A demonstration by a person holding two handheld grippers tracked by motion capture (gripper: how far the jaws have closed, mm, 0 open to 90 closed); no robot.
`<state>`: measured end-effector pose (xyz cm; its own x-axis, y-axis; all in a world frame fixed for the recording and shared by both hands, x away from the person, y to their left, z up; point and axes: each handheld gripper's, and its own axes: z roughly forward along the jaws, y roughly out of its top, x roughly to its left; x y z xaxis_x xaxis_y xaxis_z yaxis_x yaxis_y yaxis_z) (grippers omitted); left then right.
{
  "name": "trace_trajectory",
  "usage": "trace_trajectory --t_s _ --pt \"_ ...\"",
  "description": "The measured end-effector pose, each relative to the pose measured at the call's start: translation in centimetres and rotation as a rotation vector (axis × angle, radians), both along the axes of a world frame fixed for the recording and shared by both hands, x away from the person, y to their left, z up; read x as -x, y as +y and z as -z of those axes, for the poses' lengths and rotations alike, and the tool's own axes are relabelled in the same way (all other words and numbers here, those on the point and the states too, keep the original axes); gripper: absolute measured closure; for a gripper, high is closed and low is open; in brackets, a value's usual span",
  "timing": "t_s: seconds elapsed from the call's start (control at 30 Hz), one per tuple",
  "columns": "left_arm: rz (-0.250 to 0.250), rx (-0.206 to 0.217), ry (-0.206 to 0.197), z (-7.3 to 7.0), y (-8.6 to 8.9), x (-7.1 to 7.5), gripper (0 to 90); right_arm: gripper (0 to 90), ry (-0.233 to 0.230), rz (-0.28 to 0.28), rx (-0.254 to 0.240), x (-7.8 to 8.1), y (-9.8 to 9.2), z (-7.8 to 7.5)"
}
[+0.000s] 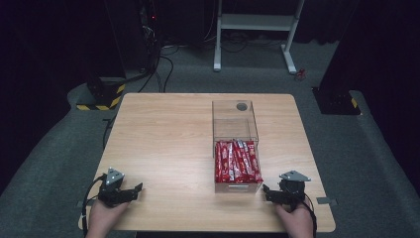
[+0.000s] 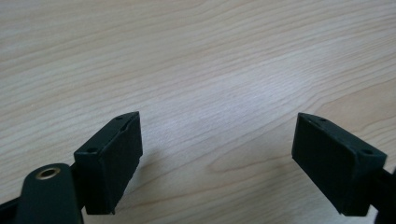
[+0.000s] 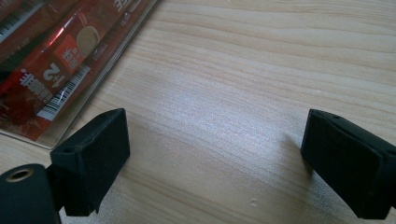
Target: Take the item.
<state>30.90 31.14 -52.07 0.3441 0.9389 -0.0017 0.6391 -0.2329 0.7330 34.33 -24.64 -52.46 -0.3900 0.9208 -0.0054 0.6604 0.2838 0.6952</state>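
**Light, Slippery Packets in a Clear Drawer**

Red snack packets (image 1: 237,161) in clear drawer (image 1: 236,187), near right on worktop (image 1: 163,144). Probably light, soft, glossy; best pinched mid-length. Right claw (image 1: 268,191) just beside drawer, wide open, empty. Left claw (image 1: 137,189) well apart, likewise spread, empty.

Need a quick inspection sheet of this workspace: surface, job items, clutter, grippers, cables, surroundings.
Surface: wooden table, bare wood.
Job's things: clear drawer box, drawer pulled out, full of red packets.
Clutter: nothing seen.
Grippers: left gripper and right gripper open, resting near the table's near edge, holding nothing.
Cables: gripper cable at left; floor cables behind.
Surroundings: dark room, white frame, grey carpet.
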Motion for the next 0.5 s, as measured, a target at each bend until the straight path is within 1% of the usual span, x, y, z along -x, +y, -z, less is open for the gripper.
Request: trace_trajectory --t_s 0.13,0.23,0.27,0.3,0.33,0.37,0.5 --pt "0.008 0.016 -0.012 -0.4 -0.4 0.1 17.4 7.8 0.000 -0.001 0.002 0.0 0.0 0.0" --pt "0.032 0.015 -0.034 -0.7 -1.0 0.2 19.4 7.8 -0.001 -0.001 0.002 0.0 0.0 0.0" --pt "0.032 0.015 -0.034 -0.7 -1.0 0.2 19.7 7.8 -0.001 -0.001 0.002 0.0 0.0 0.0" --pt "0.031 0.024 -0.040 -0.7 -1.2 0.3 19.7 7.8 -0.001 -0.001 0.003 0.0 0.0 0.0" --pt "0.040 0.021 -0.040 -0.8 -1.3 0.3 19.8 7.8 0.000 -0.001 0.002 0.0 0.0 0.0" --pt "0.043 0.029 -0.043 -0.8 -1.4 0.3 19.8 7.8 -0.001 -0.001 0.002 0.0 0.0 0.0" --pt "0.060 0.033 -0.058 -1.0 -2.1 0.4 19.8 7.8 0.000 -0.001 0.002 0.0 0.0 0.0"
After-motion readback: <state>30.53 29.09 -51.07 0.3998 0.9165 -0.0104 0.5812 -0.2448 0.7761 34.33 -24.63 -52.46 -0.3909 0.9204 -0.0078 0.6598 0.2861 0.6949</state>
